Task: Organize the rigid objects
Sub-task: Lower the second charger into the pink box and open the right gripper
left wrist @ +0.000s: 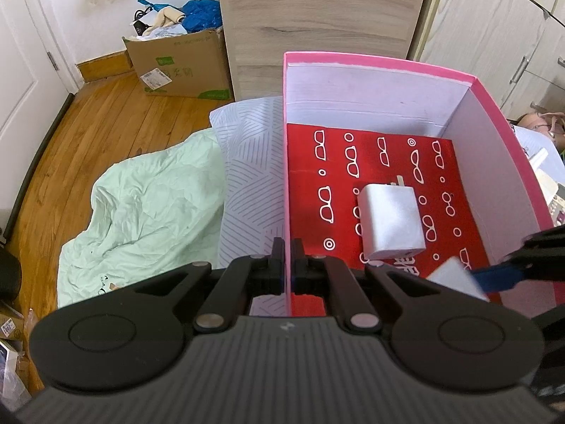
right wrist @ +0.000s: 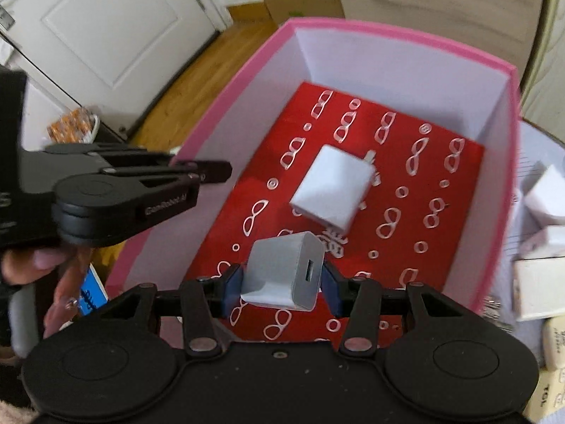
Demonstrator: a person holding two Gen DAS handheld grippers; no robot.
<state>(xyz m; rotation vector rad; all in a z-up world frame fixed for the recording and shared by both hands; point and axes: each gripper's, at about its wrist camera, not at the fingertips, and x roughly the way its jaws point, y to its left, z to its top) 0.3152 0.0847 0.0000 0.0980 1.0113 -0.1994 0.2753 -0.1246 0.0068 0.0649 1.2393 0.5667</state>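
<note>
Right gripper (right wrist: 282, 282): nearest in the right wrist view; jaws clenched on a small white USB charger (right wrist: 286, 272), blue pads against its two sides.
Held charger: tilted, its USB port facing the camera, hanging above the near end of the box floor and apart from it, as far as the view shows; in the left wrist view it is only a blurred white corner (left wrist: 455, 277) at the tip of the right gripper (left wrist: 508, 272).
Left gripper (left wrist: 289, 265): jaws pinched shut on the left wall of the pink box (left wrist: 287, 176), one finger outside, one inside.
Left gripper from the right wrist view: it (right wrist: 208, 173) comes in from the left, its fingertips at the box's pink rim (right wrist: 212, 141), with the person's hand (right wrist: 53, 275) below it.
Box: open-topped, pink outside, white walls inside, a red liner (left wrist: 388, 176) printed with white glasses lying on the floor of it.
Second charger (left wrist: 390, 224): white, larger, lying flat about mid-floor on the liner, its prongs pointing to the far wall; just beyond the held one in the right wrist view (right wrist: 330, 187).
Beside the box: more white blocks (right wrist: 543, 198) lie to its right, too blurred to tell more.
Bed: a striped pillow (left wrist: 247, 162) touches the box's left wall, with green bedding (left wrist: 148, 205) further left.
Far: a cardboard box (left wrist: 176, 67) stuffed with things stands on the wooden floor (left wrist: 106, 120) by a wood-grain cabinet (left wrist: 317, 10).
</note>
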